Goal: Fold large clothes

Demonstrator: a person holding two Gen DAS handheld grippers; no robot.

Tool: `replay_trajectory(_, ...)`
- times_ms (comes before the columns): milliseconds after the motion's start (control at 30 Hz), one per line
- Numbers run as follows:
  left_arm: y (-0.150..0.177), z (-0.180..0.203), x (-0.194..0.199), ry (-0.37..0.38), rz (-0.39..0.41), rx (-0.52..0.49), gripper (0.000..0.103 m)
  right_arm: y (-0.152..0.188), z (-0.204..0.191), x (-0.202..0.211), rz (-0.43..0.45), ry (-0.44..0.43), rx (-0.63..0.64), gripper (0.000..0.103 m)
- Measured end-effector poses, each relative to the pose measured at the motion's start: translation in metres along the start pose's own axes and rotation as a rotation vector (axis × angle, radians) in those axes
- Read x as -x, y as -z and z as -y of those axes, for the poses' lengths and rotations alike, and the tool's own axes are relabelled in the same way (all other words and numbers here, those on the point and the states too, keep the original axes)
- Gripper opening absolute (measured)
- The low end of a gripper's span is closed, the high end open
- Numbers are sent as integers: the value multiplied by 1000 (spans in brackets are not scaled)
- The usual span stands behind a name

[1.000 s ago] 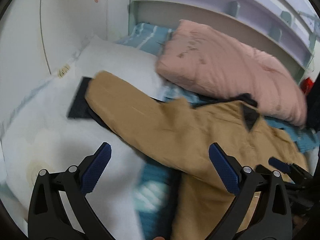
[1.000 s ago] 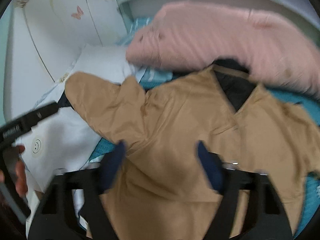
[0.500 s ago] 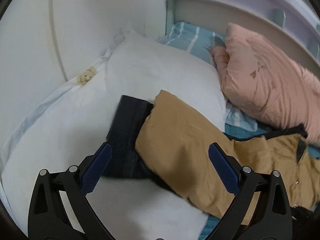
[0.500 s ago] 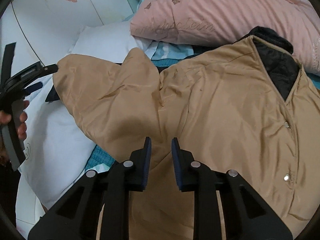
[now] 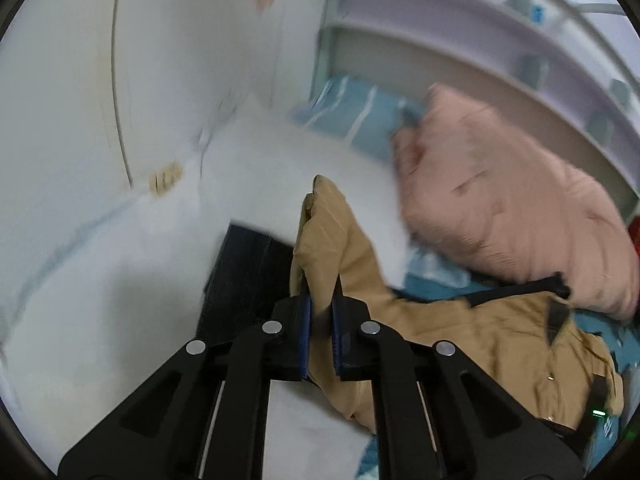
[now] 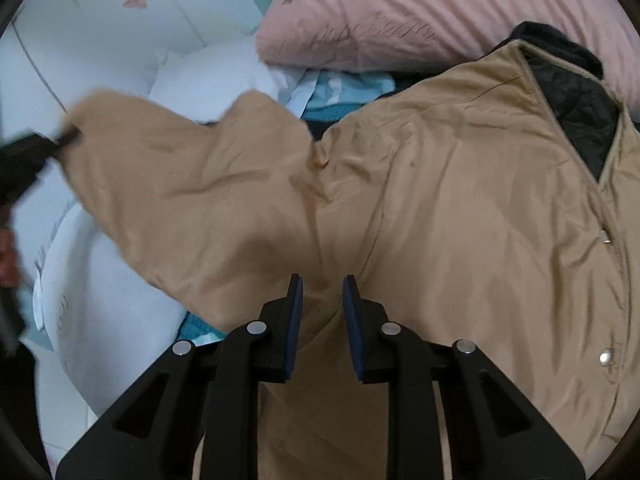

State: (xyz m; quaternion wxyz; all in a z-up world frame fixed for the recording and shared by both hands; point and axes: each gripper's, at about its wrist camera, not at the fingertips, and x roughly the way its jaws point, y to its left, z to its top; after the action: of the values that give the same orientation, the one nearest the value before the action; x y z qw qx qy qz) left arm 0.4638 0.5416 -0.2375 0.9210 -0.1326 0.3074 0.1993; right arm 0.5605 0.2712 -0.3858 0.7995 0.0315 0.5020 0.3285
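A tan jacket with a black lining lies spread on the bed. Its left sleeve stretches out over a white pillow. My left gripper is shut on the end of that sleeve, beside its dark cuff. It also shows at the left edge of the right wrist view. My right gripper is shut on a fold of the jacket near the armpit.
A pink quilt lies behind the jacket, below pale shelves. A white pillow lies under the sleeve. A teal striped sheet covers the bed. A white wall stands at the left.
My left gripper has closed on the sleeve end, which was open half a second ago. My right gripper closed on the jacket fold a second ago and stays shut.
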Motion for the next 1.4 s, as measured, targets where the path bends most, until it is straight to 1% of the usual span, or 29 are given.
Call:
replay_trajectory(67, -4, 10, 23, 32, 34, -7, 8, 2, -3, -12, -34, -19, -3, 19)
replay_trajectory(133, -7, 27, 42, 75, 53, -21, 8, 2, -4, -28, -86, -13, -6, 19)
replay_trajectory(167, -7, 36, 46, 90, 54, -32, 8, 3, 0, -35, -96, -8, -17, 19)
replay_trajectory(200, -6, 49, 53, 115, 54, -46, 8, 3, 3, -40, -103, -3, -23, 17)
replay_trajectory(233, -6, 62, 56, 135, 55, -54, 8, 2, 6, -42, -107, -6, -28, 17)
replay_trajectory(300, -4, 94, 63, 173, 65, -94, 8, 2, 13, -36, -90, -38, -60, 17)
replay_trajectory(333, -3, 110, 64, 189, 72, -111, 8, 3, 20, -25, -63, -63, -82, 17)
replay_trajectory(367, 0, 127, 65, 214, 71, -126, 8, 4, 25, -15, -40, -70, -97, 19)
replay_trajectory(400, 3, 148, 63, 253, 62, -132, 8, 5, 33, -2, -13, -71, -115, 19)
replay_trajectory(467, 11, 178, 58, 301, 45, -145, 8, 10, 51, 24, 34, -63, -136, 19)
replay_trajectory(533, 23, 218, 51, 359, 17, -167, 8, 19, 80, 54, 83, -14, -165, 19)
replay_trajectory(567, 27, 233, 46, 382, 5, -176, 8, 23, 91, 66, 93, -1, -179, 19)
replay_trajectory(633, 44, 275, 38, 441, -9, -204, 8, 36, 120, 92, 125, 60, -208, 19)
replay_trajectory(667, 51, 293, 33, 466, -24, -215, 8, 44, 142, 110, 139, 109, -227, 19)
replay_trajectory(700, 59, 314, 24, 496, -47, -230, 8, 47, 155, 125, 148, 138, -250, 19)
replay_trajectory(733, 68, 332, 16, 510, -64, -238, 8, 51, 164, 132, 157, 158, -265, 19)
replay_trajectory(767, 77, 348, 8, 517, -86, -249, 8, 58, 186, 150, 170, 207, -280, 20)
replay_trajectory(800, 88, 369, -4, 528, -125, -263, 8, 66, 198, 161, 175, 235, -284, 20)
replay_trajectory(833, 96, 382, -13, 536, -149, -265, 8, 74, 218, 179, 198, 289, -300, 20)
replay_trajectory(867, 105, 395, -22, 541, -174, -271, 8, 81, 231, 193, 213, 317, -309, 21)
replay_trajectory(933, 125, 419, -42, 540, -230, -289, 8, 98, 264, 225, 248, 401, -344, 21)
replay_trajectory(1033, 153, 441, -71, 522, -312, -299, 8, 121, 311, 263, 283, 487, -414, 21)
replay_trajectory(1133, 181, 448, -98, 480, -391, -317, 9, 149, 361, 295, 317, 568, -544, 21)
replay_trajectory(1200, 196, 456, -111, 457, -435, -331, 9, 169, 382, 313, 331, 593, -610, 21)
replay_trajectory(1233, 202, 459, -115, 444, -448, -342, 10, 174, 393, 315, 333, 605, -645, 21)
replay_trajectory(1267, 208, 462, -118, 430, -459, -352, 13, 183, 406, 321, 336, 628, -689, 21)
replay_trajectory(1300, 212, 463, -120, 424, -470, -360, 19, 190, 417, 324, 339, 634, -722, 22)
replay_trajectory(1367, 216, 468, -121, 423, -483, -377, 34, 201, 435, 327, 344, 617, -798, 22)
replay_trajectory(1400, 217, 473, -119, 427, -480, -384, 48, 209, 445, 329, 347, 602, -849, 22)
